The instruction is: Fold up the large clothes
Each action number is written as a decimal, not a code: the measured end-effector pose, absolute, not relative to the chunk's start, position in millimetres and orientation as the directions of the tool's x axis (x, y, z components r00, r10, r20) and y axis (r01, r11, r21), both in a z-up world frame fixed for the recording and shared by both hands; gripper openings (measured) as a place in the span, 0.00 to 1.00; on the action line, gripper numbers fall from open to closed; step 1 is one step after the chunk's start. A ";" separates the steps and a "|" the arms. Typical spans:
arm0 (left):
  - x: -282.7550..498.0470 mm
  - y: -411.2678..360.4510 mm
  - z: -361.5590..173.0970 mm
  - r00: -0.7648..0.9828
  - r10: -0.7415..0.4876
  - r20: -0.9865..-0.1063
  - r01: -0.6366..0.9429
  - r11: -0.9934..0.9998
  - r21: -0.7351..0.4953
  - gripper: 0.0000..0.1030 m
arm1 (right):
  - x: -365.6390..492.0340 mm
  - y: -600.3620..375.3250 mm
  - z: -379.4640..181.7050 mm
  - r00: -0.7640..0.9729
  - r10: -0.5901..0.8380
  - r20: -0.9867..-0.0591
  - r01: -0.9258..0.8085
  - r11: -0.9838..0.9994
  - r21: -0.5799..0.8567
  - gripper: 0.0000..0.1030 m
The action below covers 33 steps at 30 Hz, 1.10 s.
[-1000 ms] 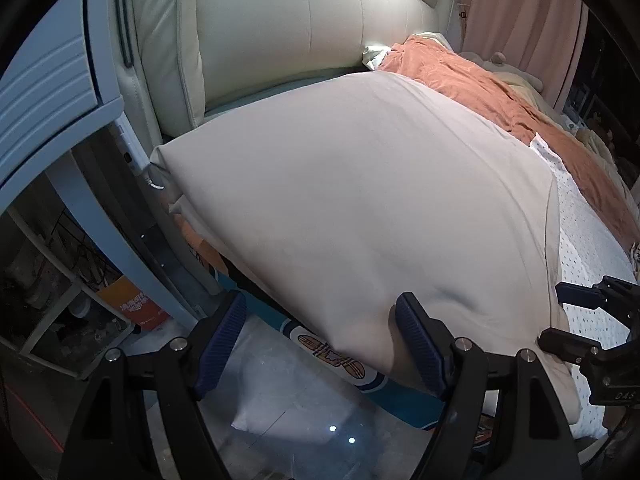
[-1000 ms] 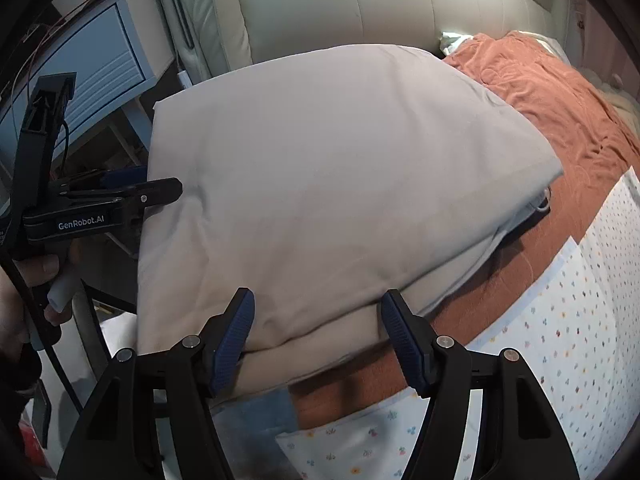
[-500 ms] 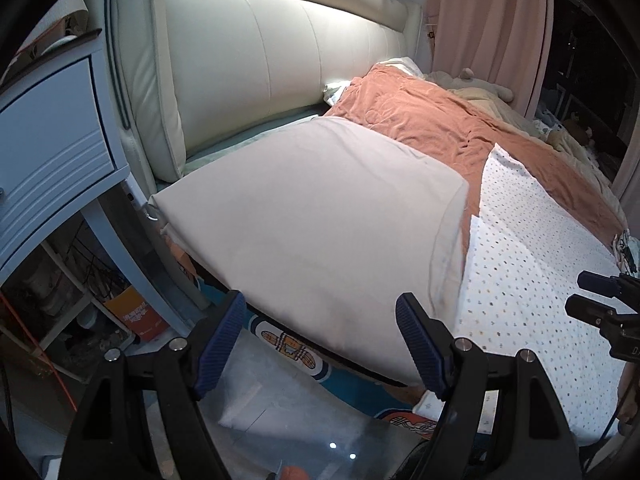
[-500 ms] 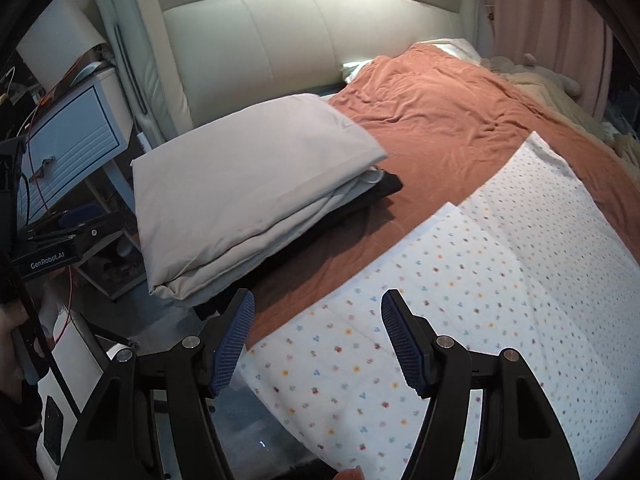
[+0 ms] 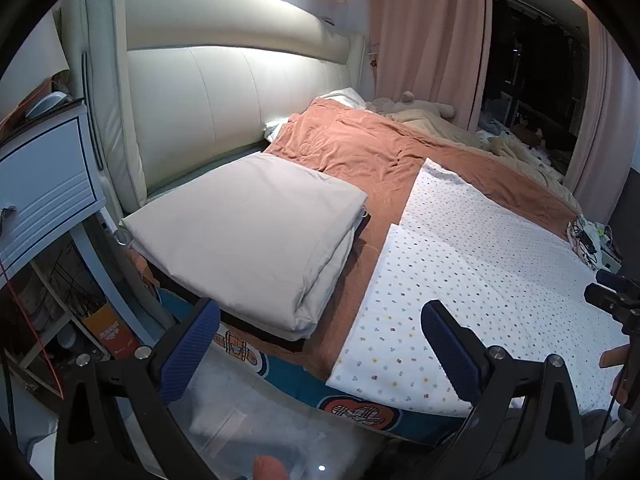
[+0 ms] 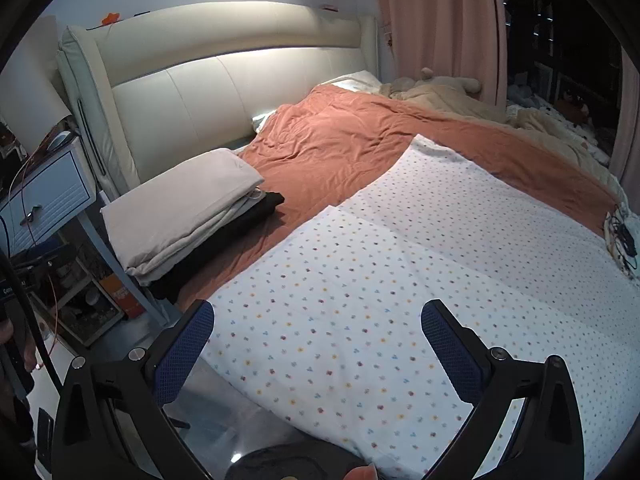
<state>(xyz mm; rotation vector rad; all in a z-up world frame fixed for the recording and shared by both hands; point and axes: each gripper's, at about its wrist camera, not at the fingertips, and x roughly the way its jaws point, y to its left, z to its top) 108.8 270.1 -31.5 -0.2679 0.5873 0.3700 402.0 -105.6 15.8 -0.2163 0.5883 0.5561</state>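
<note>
Jaws apart; no legible writing.

Home bedroom: bed (image 5: pixel 360 152), headboard (image 5: pixel 224 92), curtains (image 5: pixel 424 40)

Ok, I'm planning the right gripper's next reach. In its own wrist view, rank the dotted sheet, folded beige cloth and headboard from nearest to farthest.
1. Dotted sheet: directly ahead of the open right gripper.
2. Folded beige cloth: farther off to the left, at the bed's edge.
3. Headboard: farthest, behind the cloth.
</note>
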 end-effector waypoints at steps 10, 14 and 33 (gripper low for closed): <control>66.7 205.9 -18.1 0.814 0.215 -0.539 -0.328 0.937 -0.122 1.00 | 316.7 -175.7 12.7 0.766 0.403 -0.501 -0.467 0.884 -0.002 1.00; 48.9 184.3 -15.2 0.832 0.186 -0.523 -0.294 0.947 -0.131 1.00 | 286.5 -197.6 8.2 0.795 0.382 -0.471 -0.432 0.902 0.002 1.00; -21.1 87.5 3.8 0.907 0.129 -0.402 -0.184 0.978 -0.102 1.00 | 179.3 -255.8 -20.0 0.884 0.318 -0.342 -0.325 0.945 0.040 1.00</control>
